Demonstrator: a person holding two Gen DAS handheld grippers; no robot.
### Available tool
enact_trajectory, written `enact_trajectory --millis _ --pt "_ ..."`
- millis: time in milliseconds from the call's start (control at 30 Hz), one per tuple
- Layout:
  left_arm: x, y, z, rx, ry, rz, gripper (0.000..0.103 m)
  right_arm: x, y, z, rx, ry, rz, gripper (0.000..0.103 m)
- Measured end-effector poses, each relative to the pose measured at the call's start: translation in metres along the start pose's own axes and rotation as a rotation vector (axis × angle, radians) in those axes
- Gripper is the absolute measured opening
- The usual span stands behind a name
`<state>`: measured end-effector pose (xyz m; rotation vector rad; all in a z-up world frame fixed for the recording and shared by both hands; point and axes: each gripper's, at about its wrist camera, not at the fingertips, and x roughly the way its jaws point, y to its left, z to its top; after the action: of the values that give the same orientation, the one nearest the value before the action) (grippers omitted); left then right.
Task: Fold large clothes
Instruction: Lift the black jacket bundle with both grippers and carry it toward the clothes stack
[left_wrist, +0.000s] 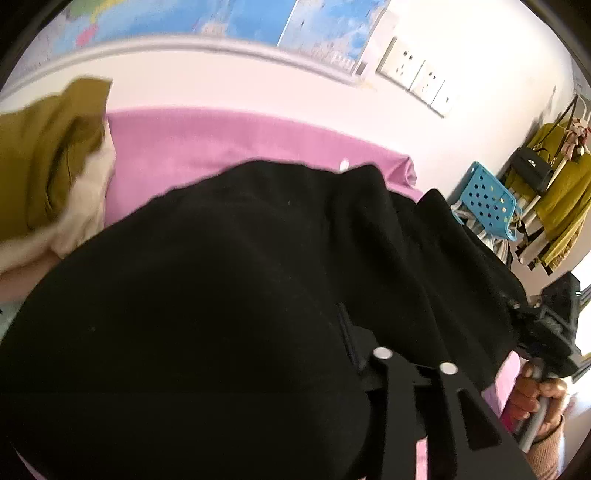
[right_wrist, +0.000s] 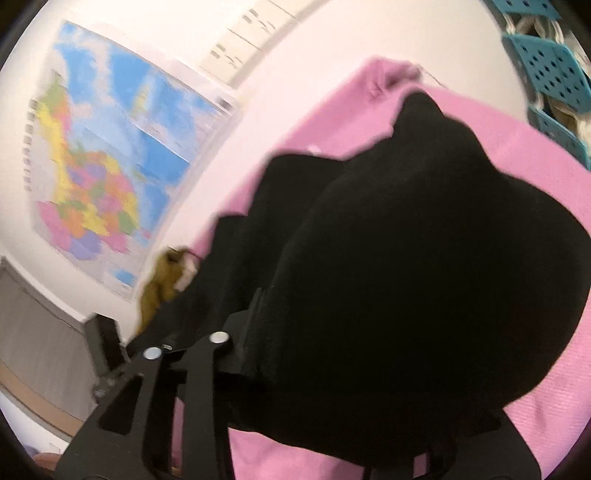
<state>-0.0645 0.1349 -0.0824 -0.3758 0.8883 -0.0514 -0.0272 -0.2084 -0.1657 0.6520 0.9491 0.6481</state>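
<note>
A large black garment fills the left wrist view, held up over a pink-covered surface. My left gripper is shut on a fold of the black garment, its fingertips buried in the cloth. In the right wrist view the black garment hangs in a bulging fold over the pink cover. My right gripper is shut on the garment's edge; it also shows in the left wrist view, gripped by a hand at the garment's right end.
An olive and cream clothes pile lies at the left of the pink surface. A blue perforated basket and hanging olive clothes stand to the right. A wall map and wall sockets are behind.
</note>
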Motion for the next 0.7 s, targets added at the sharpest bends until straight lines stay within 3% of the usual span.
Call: enact_trajectory --millis 67,100,200,300,333,367,400,500,700 --pt "0.009 0.006 0.000 -0.018 0.033 0.009 0.049 0.009 -0.009 -0.001 0.048 0.024 0.003 0.053" --pt "0.013 0.009 -0.001 -0.030 0.048 0.003 0.056 0.012 -0.011 -0.001 0.053 0.016 0.002 0.051" --pt "0.016 0.014 -0.003 -0.032 0.041 0.005 0.068 0.018 -0.004 0.003 0.025 -0.011 0.017 0.061" --pt "0.022 0.011 0.000 -0.022 0.032 0.006 0.069 0.026 -0.001 0.008 0.003 -0.012 0.018 0.061" --pt "0.023 0.010 0.001 -0.024 0.030 0.012 0.066 0.028 -0.001 0.010 0.003 -0.006 0.027 0.050" --pt "0.024 0.010 0.001 -0.030 0.028 0.021 0.055 0.030 -0.001 0.011 0.000 -0.005 0.020 0.035" --pt "0.024 0.010 0.003 -0.033 0.031 0.019 0.048 0.029 -0.001 0.012 -0.008 -0.003 0.020 0.031" --pt "0.016 0.008 0.008 -0.031 0.011 0.018 0.037 0.019 0.011 0.016 -0.054 -0.015 0.046 0.027" --pt "-0.017 0.001 0.021 0.042 -0.064 0.006 0.033 -0.008 0.047 0.030 -0.132 -0.069 0.102 0.026"
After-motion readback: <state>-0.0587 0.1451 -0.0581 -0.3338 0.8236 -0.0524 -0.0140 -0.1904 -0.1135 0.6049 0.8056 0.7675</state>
